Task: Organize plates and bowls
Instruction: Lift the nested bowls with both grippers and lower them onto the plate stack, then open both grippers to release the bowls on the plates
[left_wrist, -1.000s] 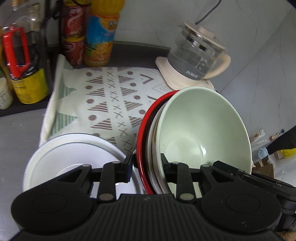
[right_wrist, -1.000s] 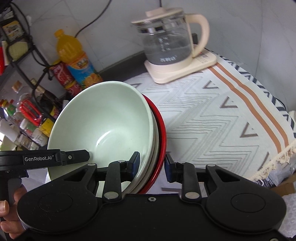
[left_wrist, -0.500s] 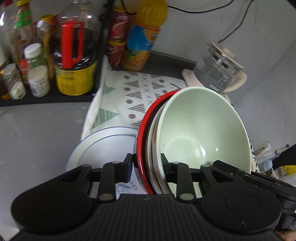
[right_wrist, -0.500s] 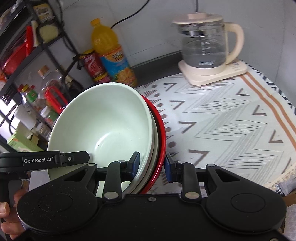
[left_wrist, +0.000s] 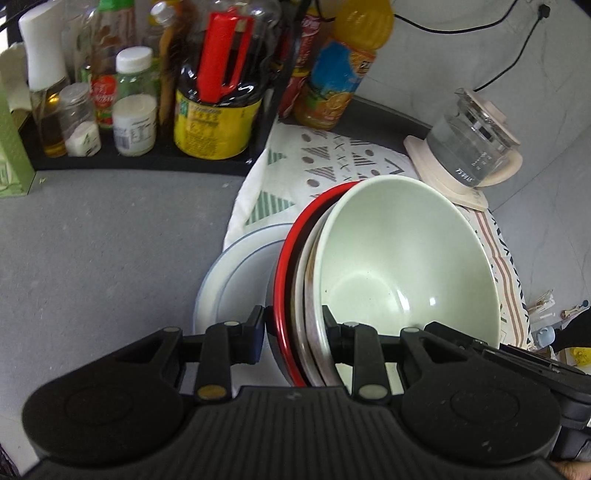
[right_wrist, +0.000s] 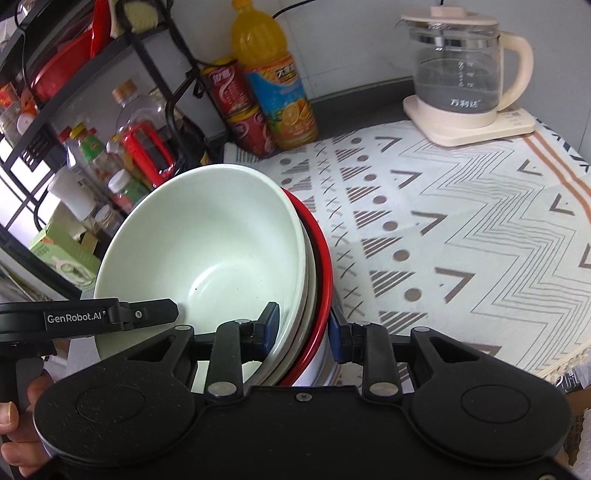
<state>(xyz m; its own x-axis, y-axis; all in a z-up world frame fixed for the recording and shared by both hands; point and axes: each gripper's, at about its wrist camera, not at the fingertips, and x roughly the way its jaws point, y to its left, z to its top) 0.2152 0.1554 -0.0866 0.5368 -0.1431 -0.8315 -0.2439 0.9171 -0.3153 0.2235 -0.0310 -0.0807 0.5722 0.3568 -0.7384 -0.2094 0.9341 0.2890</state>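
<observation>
Green bowl (left_wrist: 402, 266) w/ nested bowl stack has shifted off the cloth (right_wrist: 443, 229) toward the bottle rack (left_wrist: 147, 162); left gripper (left_wrist: 293, 328) & right gripper (right_wrist: 303, 328) jaws clamp its rims, above white plate (left_wrist: 236, 273) — prob. stacking next.

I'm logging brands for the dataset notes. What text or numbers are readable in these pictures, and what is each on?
"GenRobot.AI": on the left gripper's arm, in the right wrist view.
Chinese characters, apparently "万利达": on the glass kettle.
Measuring marks on the kettle glass: too small to read.
Labels on the orange juice bottle, red cans and rack bottles: too blurred to read.
</observation>
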